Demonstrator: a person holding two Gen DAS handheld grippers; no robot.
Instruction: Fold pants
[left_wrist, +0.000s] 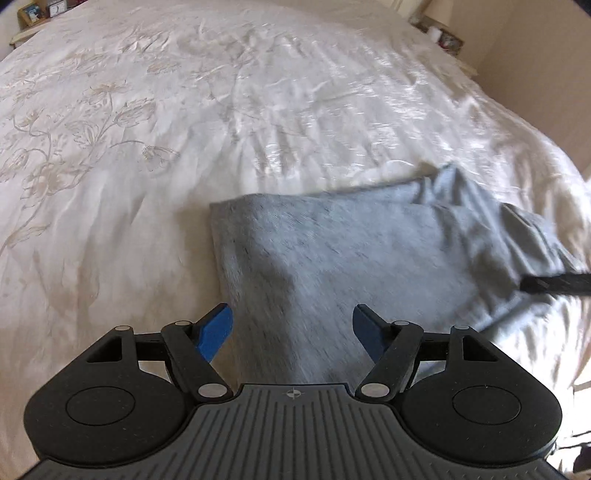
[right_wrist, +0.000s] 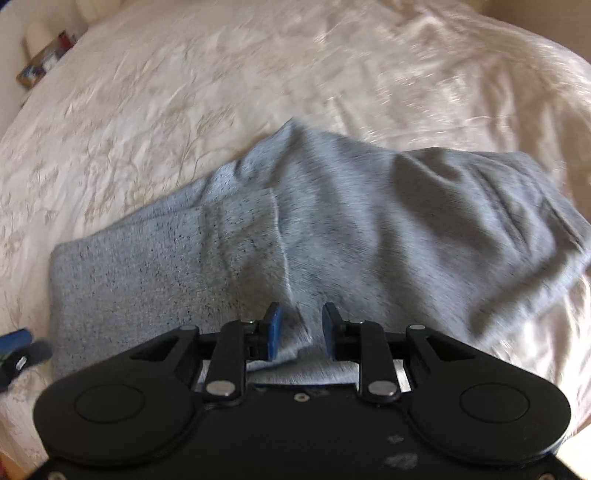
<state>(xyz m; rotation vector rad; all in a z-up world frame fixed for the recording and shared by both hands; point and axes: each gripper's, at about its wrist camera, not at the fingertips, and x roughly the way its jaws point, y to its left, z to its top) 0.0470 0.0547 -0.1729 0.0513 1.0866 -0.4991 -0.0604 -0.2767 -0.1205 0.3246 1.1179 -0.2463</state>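
Note:
Grey sweatpants (left_wrist: 354, 251) lie folded on the white bedspread (left_wrist: 147, 147). My left gripper (left_wrist: 291, 325) is open, its blue fingers (left_wrist: 216, 328) spread on either side of the near fabric edge, just above it. In the right wrist view the pants (right_wrist: 369, 221) lie bunched, with a flatter folded part at the left. My right gripper (right_wrist: 301, 325) has its jaws partly closed with a fold of grey fabric between the blue pads (right_wrist: 275, 328); a gap shows beside the right pad. The right gripper shows as a dark bar at the left wrist view's right edge (left_wrist: 554, 284).
The embroidered bedspread (right_wrist: 184, 92) extends far beyond the pants. Bedside shelves with small items sit at the top left (left_wrist: 37, 14) and top right (left_wrist: 447, 37). A beige wall (left_wrist: 535, 74) is at the right. The left gripper's blue tip shows in the right wrist view (right_wrist: 14, 341).

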